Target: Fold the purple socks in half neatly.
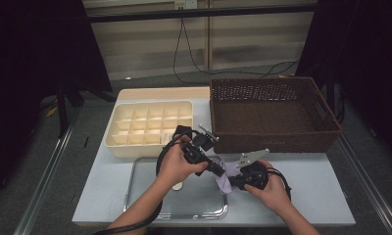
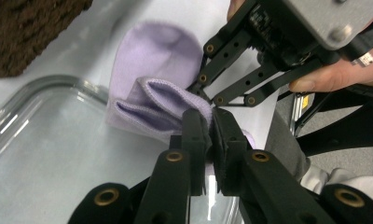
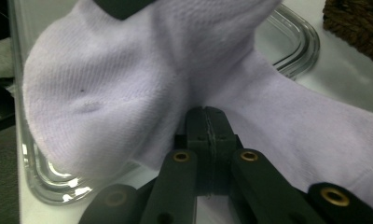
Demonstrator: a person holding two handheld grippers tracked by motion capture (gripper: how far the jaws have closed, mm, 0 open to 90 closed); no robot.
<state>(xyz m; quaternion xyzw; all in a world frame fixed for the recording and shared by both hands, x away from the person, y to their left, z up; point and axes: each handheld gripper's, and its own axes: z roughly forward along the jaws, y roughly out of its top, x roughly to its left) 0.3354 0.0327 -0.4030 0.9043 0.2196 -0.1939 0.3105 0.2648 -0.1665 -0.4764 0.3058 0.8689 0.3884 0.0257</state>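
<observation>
I hold the lilac sock between my two tongs, over the right rim of the clear tray. My left tongs are closed almost fully on a fold of the sock's ribbed opening; in the left gripper view the cloth is pinched right at the tips, and the rest of the sock spreads away ahead and to the left of them. My right tongs are shut tight on the sock too, biting into it at a bunched crease, with the rounded heel bulging up to the left of the jaws and the leg running off to the right.

So the sock lies straight between the two tips, its long line running from one pair to the other, and both hands are equally close, each already on it. I judge the next move turns on pulling these two grips apart or folding one over the other. The brown basket sits just beyond my right tongs; the cream divided box lies beyond my left.
</observation>
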